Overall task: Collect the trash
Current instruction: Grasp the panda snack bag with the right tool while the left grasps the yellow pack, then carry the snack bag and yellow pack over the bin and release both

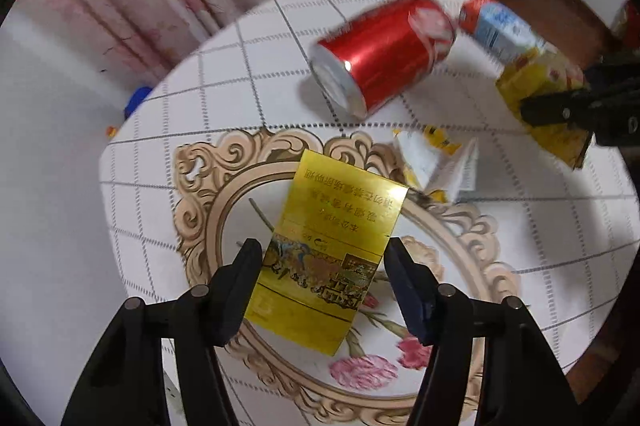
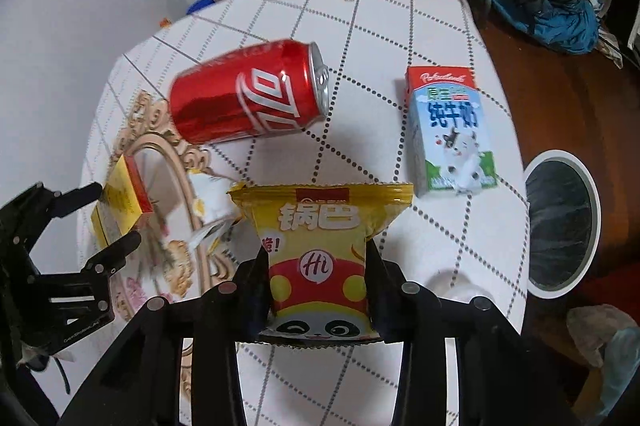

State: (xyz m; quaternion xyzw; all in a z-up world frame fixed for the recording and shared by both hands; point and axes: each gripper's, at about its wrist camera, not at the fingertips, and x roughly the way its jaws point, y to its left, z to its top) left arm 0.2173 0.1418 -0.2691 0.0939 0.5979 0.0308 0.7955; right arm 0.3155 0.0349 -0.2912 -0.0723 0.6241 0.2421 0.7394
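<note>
Trash count: one gold cigarette box, one yellow snack bag, one red can, one milk carton, one torn wrapper
Cigarette box: flat on table, between left gripper fingers, spread apart
Snack bag: six o'clock, pinched by right gripper
Can: on its side, eleven o'clock of bag

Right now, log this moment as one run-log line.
left tongs: around gold box | right tongs: shut on snack packet | can, milk carton: on table

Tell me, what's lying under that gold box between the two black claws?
Under the gold box lies the tablecloth, where an ornate printed oval frame and pink flowers show around it. Whatever print sits directly beneath the box is covered.
</note>
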